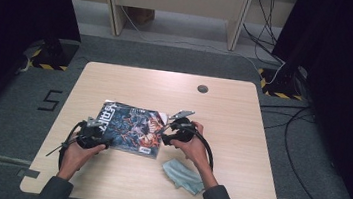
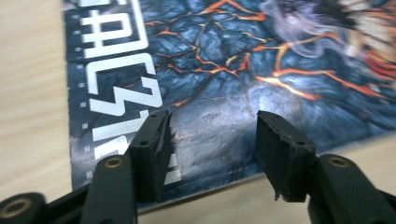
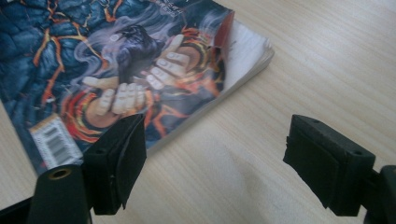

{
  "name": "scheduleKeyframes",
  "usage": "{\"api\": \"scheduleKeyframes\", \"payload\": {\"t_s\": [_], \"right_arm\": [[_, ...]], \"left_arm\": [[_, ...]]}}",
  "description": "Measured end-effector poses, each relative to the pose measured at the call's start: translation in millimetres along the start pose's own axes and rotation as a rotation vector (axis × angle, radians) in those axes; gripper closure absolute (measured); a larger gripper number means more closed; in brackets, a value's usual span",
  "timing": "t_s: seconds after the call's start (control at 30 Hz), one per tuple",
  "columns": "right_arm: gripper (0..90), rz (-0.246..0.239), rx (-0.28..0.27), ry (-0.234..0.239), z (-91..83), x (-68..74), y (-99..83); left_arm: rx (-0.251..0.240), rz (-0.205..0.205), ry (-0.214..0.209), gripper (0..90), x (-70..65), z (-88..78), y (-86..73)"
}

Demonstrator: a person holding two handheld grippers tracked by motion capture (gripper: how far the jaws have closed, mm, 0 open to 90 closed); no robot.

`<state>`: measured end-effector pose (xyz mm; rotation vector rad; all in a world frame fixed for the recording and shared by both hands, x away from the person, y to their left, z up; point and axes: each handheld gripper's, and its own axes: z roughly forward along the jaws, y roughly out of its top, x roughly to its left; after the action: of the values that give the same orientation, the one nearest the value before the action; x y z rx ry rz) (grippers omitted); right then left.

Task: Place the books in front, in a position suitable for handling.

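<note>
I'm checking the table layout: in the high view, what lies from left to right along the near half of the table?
Left gripper → magazine → right gripper → crumpled cloth, which sits nearer the person than the rest.

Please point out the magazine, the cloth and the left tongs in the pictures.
magazine [image 1: 128, 127]: high view, middle of its dark blue cover.
cloth [image 1: 182, 175]: high view, middle of the crumpled pale cloth by the right forearm.
left tongs [image 2: 212, 149]: left gripper view, midway between the two black tips, over the magazine's near edge.
</note>
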<state>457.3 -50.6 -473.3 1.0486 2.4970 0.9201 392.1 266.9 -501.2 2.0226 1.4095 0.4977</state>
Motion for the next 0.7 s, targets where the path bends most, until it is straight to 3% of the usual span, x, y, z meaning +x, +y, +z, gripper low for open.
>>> {"api": "scheduleKeyframes", "payload": {"t_s": [0.23, 0.47, 0.7], "right_arm": [[21.1, -0.008, 0.006, -0.014, 10.6, -1.7, 9.2], [21.6, -0.024, 0.006, -0.039, 33.7, -6.9, 22.5], [22.5, -0.008, 0.002, -0.039, 49.9, -13.8, 28.1]], "left_arm": [[0.000, 0.009, 0.005, 43.0, -1.4, 0.0, -0.4], [-0.005, 0.010, 0.006, 43.0, -1.2, 0.0, -1.1], [-0.006, 0.011, 0.007, 43.0, -1.6, 0.1, -1.1]]}}
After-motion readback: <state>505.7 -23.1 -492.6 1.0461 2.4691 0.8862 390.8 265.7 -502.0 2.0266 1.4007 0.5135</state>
